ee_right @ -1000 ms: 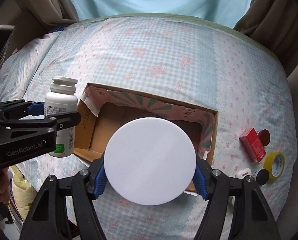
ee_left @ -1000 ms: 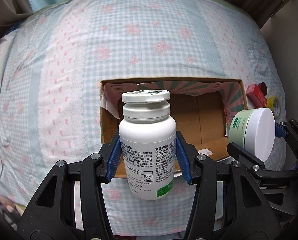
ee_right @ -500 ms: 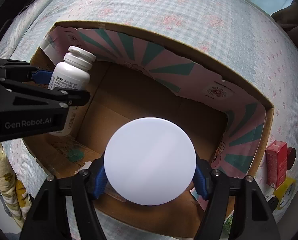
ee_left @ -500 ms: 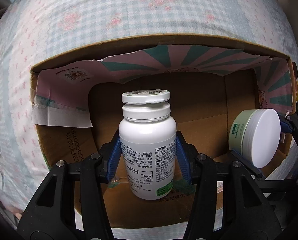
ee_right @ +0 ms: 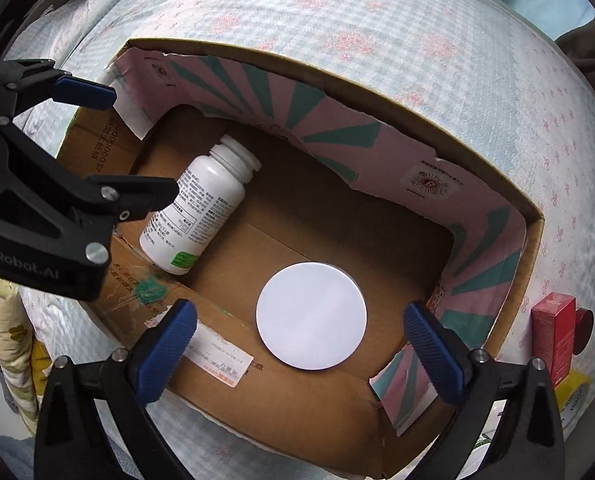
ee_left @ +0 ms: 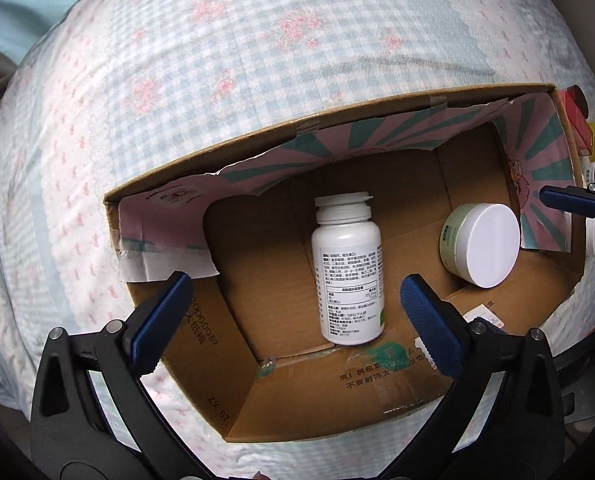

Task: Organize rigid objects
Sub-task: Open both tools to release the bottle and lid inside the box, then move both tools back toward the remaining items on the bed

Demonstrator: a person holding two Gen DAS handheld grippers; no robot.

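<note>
A white pill bottle stands on the floor of an open cardboard box; it also shows in the right wrist view. A round jar with a white lid sits in the box to its right, seen lid-on in the right wrist view. My left gripper is open above the bottle, holding nothing. My right gripper is open above the jar, holding nothing. The cardboard box rests on a checked bedspread.
Right of the box on the bedspread lie a red carton, a dark red cap and a yellow tape roll. The box walls stand close around both grippers. The left gripper's body reaches in from the left.
Both grippers have opened. The pill bottle and the jar have left the jaws and now rest on the box floor. Both grippers have pulled back a little.
</note>
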